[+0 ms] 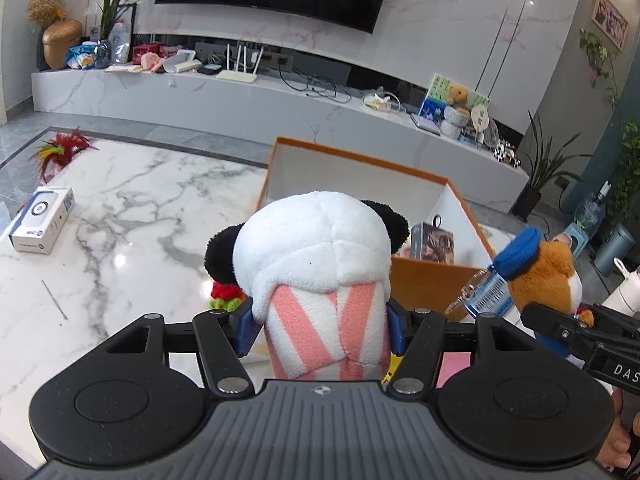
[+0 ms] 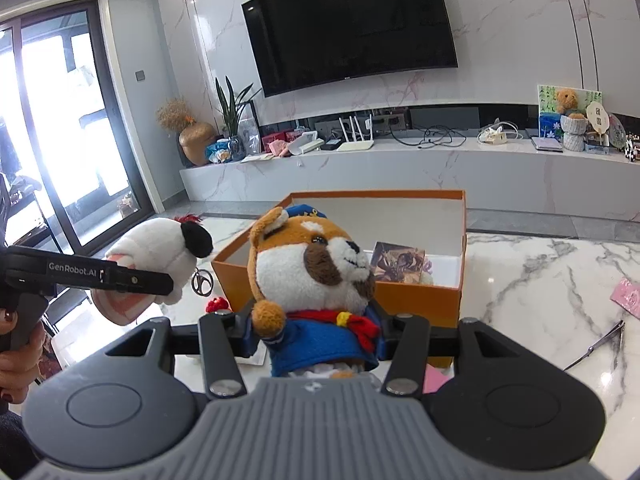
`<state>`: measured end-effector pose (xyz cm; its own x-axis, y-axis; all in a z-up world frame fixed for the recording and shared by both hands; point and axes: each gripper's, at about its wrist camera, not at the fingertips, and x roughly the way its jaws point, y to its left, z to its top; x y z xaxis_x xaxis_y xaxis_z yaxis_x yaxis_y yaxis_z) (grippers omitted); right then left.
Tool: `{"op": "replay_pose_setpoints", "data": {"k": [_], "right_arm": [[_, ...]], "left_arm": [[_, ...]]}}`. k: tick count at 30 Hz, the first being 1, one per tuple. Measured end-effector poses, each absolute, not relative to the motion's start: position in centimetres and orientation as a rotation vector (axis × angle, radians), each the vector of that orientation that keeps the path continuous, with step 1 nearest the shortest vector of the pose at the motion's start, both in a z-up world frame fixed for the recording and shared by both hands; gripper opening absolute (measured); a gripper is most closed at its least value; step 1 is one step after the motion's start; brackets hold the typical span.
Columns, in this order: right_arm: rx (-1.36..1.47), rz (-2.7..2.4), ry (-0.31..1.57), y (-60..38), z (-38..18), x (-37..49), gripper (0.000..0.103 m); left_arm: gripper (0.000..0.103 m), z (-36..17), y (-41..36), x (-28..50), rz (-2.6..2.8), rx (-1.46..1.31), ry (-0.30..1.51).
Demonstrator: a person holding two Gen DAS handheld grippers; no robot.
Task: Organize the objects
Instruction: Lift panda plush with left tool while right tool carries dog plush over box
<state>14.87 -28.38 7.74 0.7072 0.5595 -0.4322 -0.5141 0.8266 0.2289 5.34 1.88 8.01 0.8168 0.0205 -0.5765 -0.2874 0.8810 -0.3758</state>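
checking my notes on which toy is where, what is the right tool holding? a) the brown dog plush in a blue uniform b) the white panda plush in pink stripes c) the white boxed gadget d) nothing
a: in the right wrist view the right tool is closed on the brown dog plush in its blue uniform and red scarf, in front of the orange box.

Panda plush [image 1: 320, 264] left of dog plush [image 2: 316, 280], box [image 2: 400, 300] behind both
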Motion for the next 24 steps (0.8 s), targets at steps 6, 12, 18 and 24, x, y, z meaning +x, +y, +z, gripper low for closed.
{"op": "replay_pose_setpoints", "data": {"k": [6,12,18,24], "right_arm": [[0.094,0.592,0.478,-28.7,8.7,13.7,0.053],[0.106,0.574,0.456,-28.5,9.5,13.4,0.053],[0.093,0.554,0.431,-27.8,10.2,13.1,0.053],[0.108,0.531,0.381,-27.3,11.5,14.1,0.053]], "left_arm": [[0.070,9.2,1.2,4.9,0.195,-0.423,0.556],[0.070,10.0,0.3,5.0,0.194,-0.391,0.526],[0.070,10.5,-0.4,5.5,0.200,-0.378,0.504],[0.070,12.0,0.0,7.6,0.221,-0.383,0.466]]}}
